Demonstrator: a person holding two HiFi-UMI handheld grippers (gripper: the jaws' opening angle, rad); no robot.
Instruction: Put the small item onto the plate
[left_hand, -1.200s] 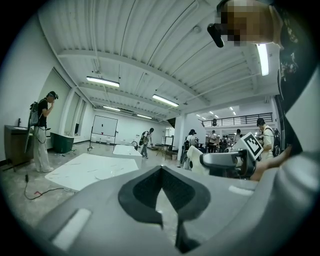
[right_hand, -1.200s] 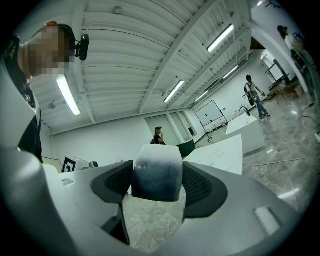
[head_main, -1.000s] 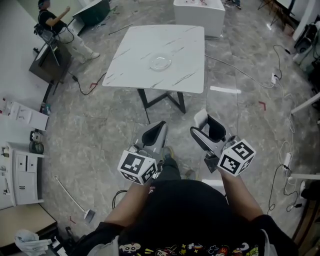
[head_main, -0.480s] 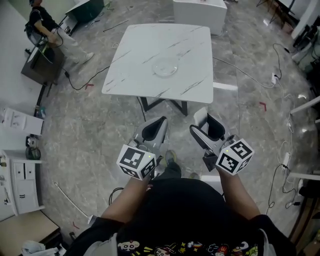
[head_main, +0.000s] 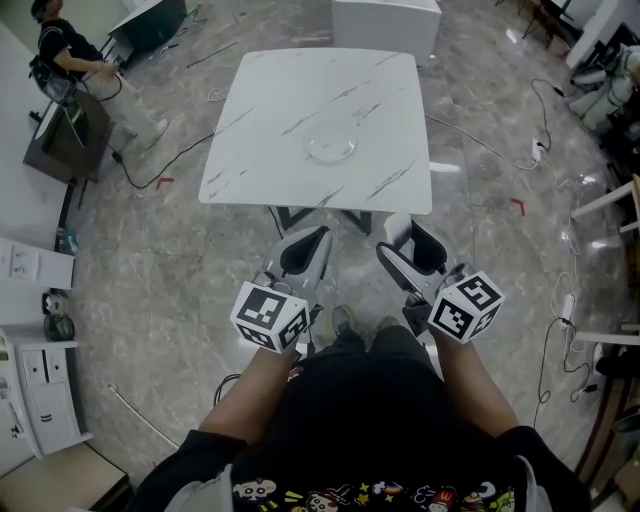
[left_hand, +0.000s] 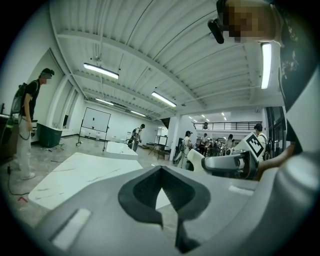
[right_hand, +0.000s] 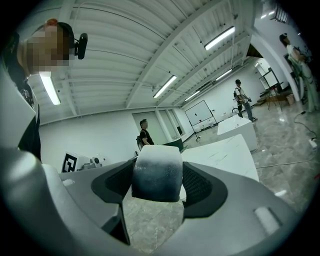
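A clear glass plate (head_main: 331, 148) lies near the middle of the white marble table (head_main: 270, 110). Both grippers hang close to the person's body, short of the table's near edge. My right gripper (head_main: 405, 240) is shut on the small item (right_hand: 158, 172), a pale rounded block that fills the gap between its jaws. My left gripper (head_main: 303, 243) is shut with nothing in it, its jaws meeting in the left gripper view (left_hand: 161, 170). The tabletop (left_hand: 75, 175) shows ahead of the left gripper, and the table (right_hand: 225, 152) shows beyond the right one.
A white cabinet (head_main: 385, 20) stands behind the table. A person (head_main: 60, 55) stands by a dark desk (head_main: 55, 140) at the far left. Cables (head_main: 500, 150) trail over the marble floor on the right. White drawer units (head_main: 30, 400) line the left wall.
The table has come lower and closer in the head view as the person has stepped toward it. Both grippers keep the same pose, the right still holding the item.
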